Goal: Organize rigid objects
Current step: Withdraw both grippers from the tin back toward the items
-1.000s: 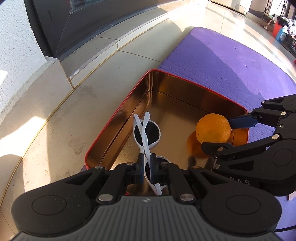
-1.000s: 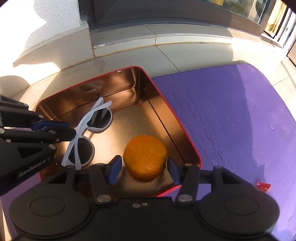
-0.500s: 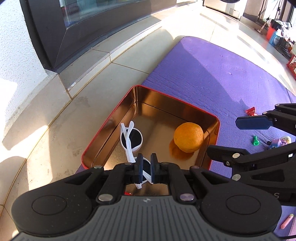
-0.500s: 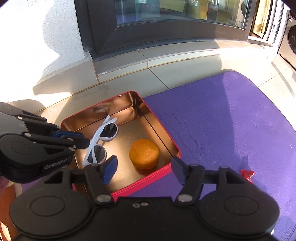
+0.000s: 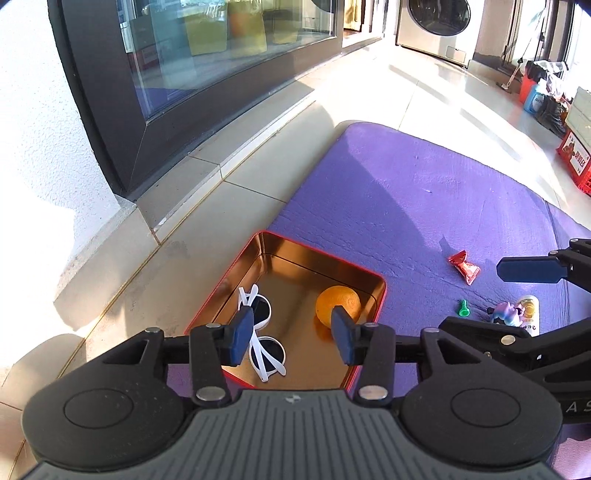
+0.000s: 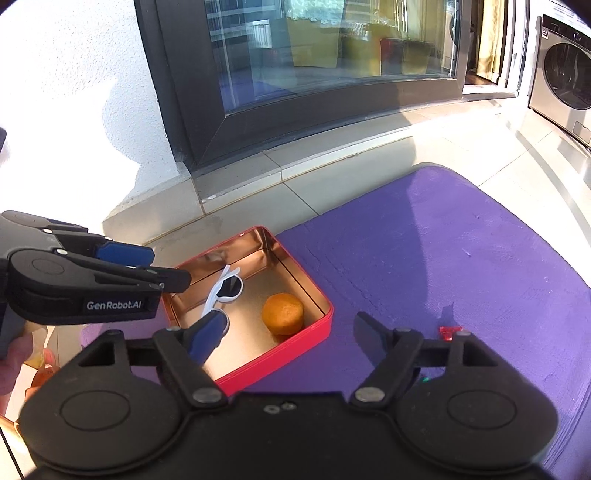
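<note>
A red tin point(image 5: 382, 291) point(image 6: 317, 328) with a golden inside sits at the corner of a purple mat point(image 5: 424, 192) point(image 6: 443, 236). White sunglasses point(image 5: 260, 338) point(image 6: 225, 291) and an orange point(image 5: 338, 304) point(image 6: 282, 314) lie inside it. My left gripper point(image 5: 291, 338) point(image 6: 147, 266) hovers above the tin, its jaws opening with nothing between them. My right gripper point(image 6: 288, 338) point(image 5: 509, 295) hangs above the tin's near edge, jaws also opening and empty.
On the mat to the right lie a red candy wrapper point(image 5: 463, 266) point(image 6: 448, 331), a small green piece point(image 5: 462, 308), a pastel toy figure point(image 5: 506, 312) and a small bottle point(image 5: 529, 310). A dark window frame point(image 5: 155, 122), a tiled floor and a washing machine point(image 5: 439, 26) lie beyond.
Both grippers have risen away from the tin. The left let go of the sunglasses and opened; the right widened and left the orange in the tin.
</note>
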A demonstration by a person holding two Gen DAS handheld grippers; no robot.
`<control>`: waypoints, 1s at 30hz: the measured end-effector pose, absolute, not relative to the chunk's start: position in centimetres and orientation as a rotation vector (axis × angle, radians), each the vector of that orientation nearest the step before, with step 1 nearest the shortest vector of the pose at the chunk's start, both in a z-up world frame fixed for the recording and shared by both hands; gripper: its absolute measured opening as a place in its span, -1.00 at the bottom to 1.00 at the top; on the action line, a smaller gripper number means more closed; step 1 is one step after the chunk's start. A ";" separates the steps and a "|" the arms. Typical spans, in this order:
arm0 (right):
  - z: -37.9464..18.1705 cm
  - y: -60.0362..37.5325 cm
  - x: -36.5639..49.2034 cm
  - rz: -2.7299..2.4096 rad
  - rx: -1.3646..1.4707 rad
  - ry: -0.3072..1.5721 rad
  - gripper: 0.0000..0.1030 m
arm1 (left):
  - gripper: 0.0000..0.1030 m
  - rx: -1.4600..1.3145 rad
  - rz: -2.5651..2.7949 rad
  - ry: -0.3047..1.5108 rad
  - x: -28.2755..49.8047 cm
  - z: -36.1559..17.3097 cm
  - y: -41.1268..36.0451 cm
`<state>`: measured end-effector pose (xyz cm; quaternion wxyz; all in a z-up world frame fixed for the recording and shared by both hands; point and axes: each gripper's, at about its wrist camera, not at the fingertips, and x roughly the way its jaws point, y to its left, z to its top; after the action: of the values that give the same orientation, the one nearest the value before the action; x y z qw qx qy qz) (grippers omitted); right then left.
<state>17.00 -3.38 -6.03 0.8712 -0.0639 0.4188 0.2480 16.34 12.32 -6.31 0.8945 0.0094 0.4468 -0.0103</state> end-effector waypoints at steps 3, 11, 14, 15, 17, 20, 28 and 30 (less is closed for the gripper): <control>-4.8 -4.3 16.2 0.513 -0.109 0.864 0.54 | 0.08 0.020 -0.028 0.902 15.5 -4.9 11.7; -3.1 -7.7 13.0 0.473 -0.081 0.837 0.67 | 0.20 0.058 -0.076 0.869 12.9 -2.9 8.5; -3.0 -9.6 11.8 0.441 -0.064 0.837 0.75 | 0.20 0.060 -0.095 0.866 12.1 -2.8 7.3; -3.2 -10.4 11.3 0.427 -0.059 0.839 0.78 | 0.20 0.060 -0.104 0.864 11.9 -2.7 6.9; -3.7 -11.9 10.3 0.390 -0.042 0.850 0.83 | 0.20 0.058 -0.114 0.864 11.6 -2.8 5.9; -5.0 -14.5 8.3 0.332 -0.001 0.880 0.88 | 0.27 0.049 -0.135 0.859 11.0 -3.0 4.7; -10.3 -20.2 3.4 0.163 0.049 0.983 0.90 | 0.71 0.071 -0.130 0.791 9.5 -3.8 0.3; -11.6 -21.1 2.5 0.116 0.082 1.010 0.90 | 0.71 0.092 -0.134 0.814 9.7 -4.8 -1.1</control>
<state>2.54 -21.13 -11.63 0.8728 0.0393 0.4833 0.0555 9.68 -1.13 -4.77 0.9152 0.0448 0.3953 -0.0651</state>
